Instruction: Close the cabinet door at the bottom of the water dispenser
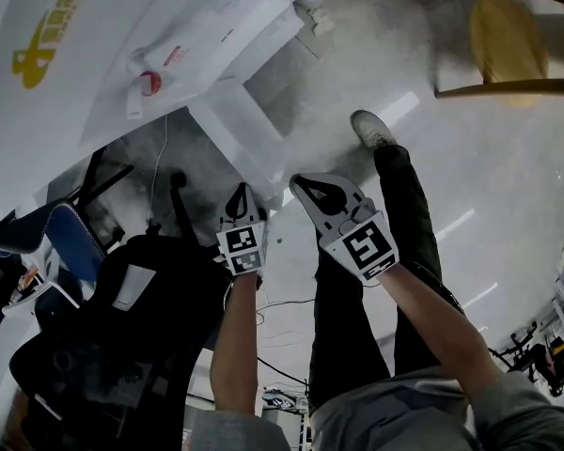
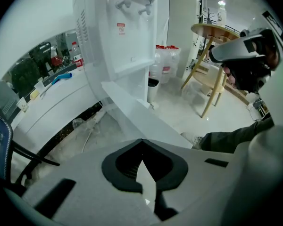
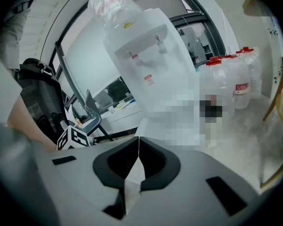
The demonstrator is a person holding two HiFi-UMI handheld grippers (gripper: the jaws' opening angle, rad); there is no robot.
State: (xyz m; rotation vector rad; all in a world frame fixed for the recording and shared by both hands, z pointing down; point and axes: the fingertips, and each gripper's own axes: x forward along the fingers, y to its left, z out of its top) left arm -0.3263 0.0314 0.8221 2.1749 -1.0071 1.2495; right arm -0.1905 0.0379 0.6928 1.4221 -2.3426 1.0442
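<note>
I have both grippers closed tight with nothing between the jaws. That suits the job as I read it: a door gets pushed, not grasped, so closed jaws give me one blunt nose to press with.

The cabinet door (image 1: pixel 240 139) at the bottom of the water dispenser (image 1: pixel 207 26) stands swung out, its white panel angling away from the body toward me. The task is not yet done.

The left gripper (image 1: pixel 242 195) points steeply down, with its tip close to the free end of the door. In the left gripper view the panel (image 2: pixel 141 119) fills the space just past the jaw tips, though I cannot tell whether they touch it. I judge this to be the pushing side.

The right gripper (image 1: pixel 301 184) sits beside it, held flatter and aimed at the front of the dispenser (image 3: pixel 146 65), apart from the door. The person's shoe (image 1: pixel 371 128) is planted on the floor (image 1: pixel 508 177) to the right of the open door, so I judge the swing path clear.
</note>
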